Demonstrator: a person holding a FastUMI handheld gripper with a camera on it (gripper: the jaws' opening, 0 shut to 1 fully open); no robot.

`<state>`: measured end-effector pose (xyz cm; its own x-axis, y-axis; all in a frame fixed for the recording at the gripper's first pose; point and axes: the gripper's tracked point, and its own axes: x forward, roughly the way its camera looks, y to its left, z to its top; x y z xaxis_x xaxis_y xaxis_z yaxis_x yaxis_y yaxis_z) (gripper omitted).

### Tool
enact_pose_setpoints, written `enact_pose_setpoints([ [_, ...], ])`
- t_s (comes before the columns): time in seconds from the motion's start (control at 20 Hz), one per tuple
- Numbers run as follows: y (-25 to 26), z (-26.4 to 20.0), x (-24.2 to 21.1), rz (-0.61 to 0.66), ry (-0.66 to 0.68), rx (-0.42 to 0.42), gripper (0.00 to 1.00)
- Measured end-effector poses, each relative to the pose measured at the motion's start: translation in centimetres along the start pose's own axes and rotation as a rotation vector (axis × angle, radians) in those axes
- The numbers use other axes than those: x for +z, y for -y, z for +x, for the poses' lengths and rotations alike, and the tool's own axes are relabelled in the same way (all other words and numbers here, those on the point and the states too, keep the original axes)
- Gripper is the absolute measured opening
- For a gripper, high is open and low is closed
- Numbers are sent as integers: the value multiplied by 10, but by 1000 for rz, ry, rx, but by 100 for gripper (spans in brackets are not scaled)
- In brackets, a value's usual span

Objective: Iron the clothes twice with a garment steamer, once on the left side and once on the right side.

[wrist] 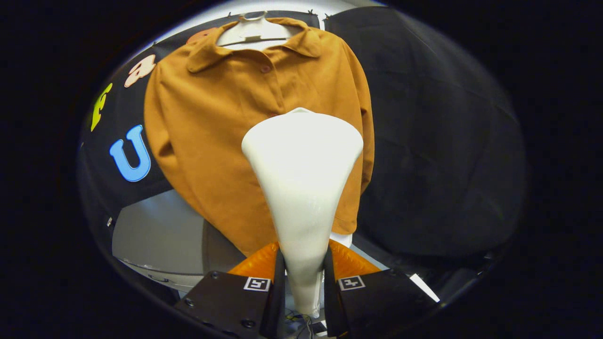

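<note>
A black cloth wall [438, 141] wraps around the whole back of the booth. Against it hangs an orange-brown shirt [212, 141], buttoned down the front, its collar spread over a pale hanger [254, 30] at the top. The shirt faces the gripper squarely, with its sleeves hanging down at both sides and its hem falling just above the fingers.

In front of the shirt stands the white steamer [301, 179], seen from behind: a narrow handle that widens upward into a broad, rounded head. The head covers the lower middle of the shirt, hiding the bottom of the button row; whether it touches the cloth cannot be told from here.

Below the shirt, left of the steamer, a pale grey surface [155, 235] shows, and a dark gap lies between it and the hem.

The gripper [304, 278] is clenched on the steamer's handle, one finger pressing each side of the narrow neck. A thin cord [304, 322] trails below the handle, between the finger bases.
</note>
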<state>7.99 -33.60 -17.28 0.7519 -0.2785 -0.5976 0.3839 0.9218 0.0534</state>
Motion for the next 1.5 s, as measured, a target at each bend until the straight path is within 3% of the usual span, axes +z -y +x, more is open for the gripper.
enact_pose_setpoints([
  [0.4, -143, -99, 9, -68, 151, 151, 37],
  [0.8, -271, -190, -29, -132, 260, 321, 37],
  [1.15, -300, -237, -46, -153, 322, 368, 37],
  [1.5, -298, -245, -51, -142, 316, 364, 37],
])
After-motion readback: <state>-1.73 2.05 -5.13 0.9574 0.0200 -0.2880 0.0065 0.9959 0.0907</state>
